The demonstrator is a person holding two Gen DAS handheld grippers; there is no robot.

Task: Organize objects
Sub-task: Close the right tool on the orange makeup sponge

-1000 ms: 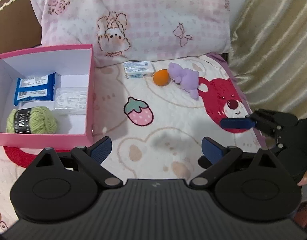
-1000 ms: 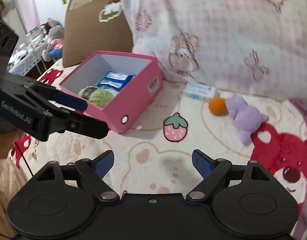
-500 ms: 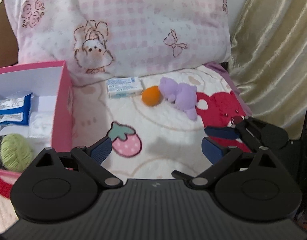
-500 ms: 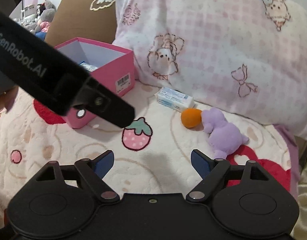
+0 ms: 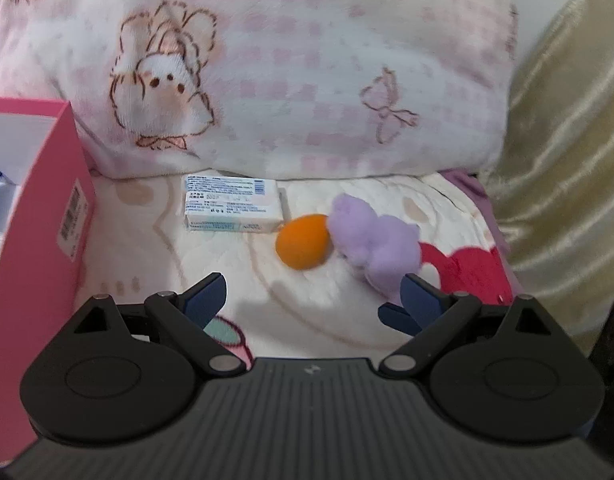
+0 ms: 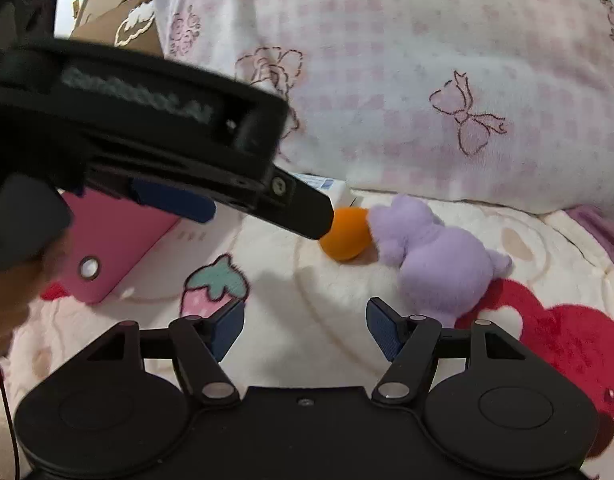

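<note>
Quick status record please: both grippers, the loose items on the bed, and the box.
left gripper: open, empty, facing the orange ball
right gripper: open, empty
orange ball: on the blanket, touching the purple plush
purple plush: lying right of the ball
white packet: flat by the pillow, left of the ball
pink box: open, at far left

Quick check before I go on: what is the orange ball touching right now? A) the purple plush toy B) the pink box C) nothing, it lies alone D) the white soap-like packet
A: in both wrist views the orange ball lies pressed against the purple plush toy on the blanket, with a gap to the white packet and well clear of the pink box.
</note>
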